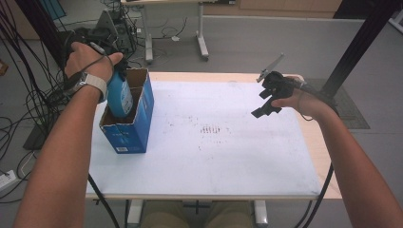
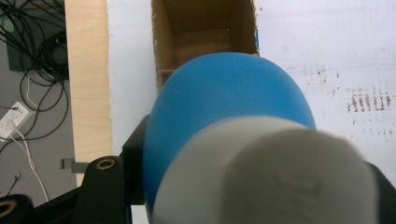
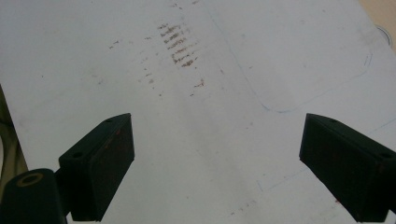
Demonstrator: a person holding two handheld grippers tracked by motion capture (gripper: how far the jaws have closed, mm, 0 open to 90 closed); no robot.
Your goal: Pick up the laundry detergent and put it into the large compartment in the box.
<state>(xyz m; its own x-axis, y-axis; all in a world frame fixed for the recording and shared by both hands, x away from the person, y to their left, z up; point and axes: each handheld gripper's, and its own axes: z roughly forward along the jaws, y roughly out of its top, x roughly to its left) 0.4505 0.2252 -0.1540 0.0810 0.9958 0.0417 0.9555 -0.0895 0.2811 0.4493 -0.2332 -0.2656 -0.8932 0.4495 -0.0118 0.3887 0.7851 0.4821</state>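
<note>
The right gripper hangs over the white table, its two black jaws spread wide with nothing between them. Beyond the jaws, rusty brown smudges mark the surface, and faint blue pen lines curve to their right.

the light is even and soft, a little dim, with weak shadows on the white tabletop. in the left gripper view the white cap is very near and blurred. the high view looks slightly grainy.
</note>
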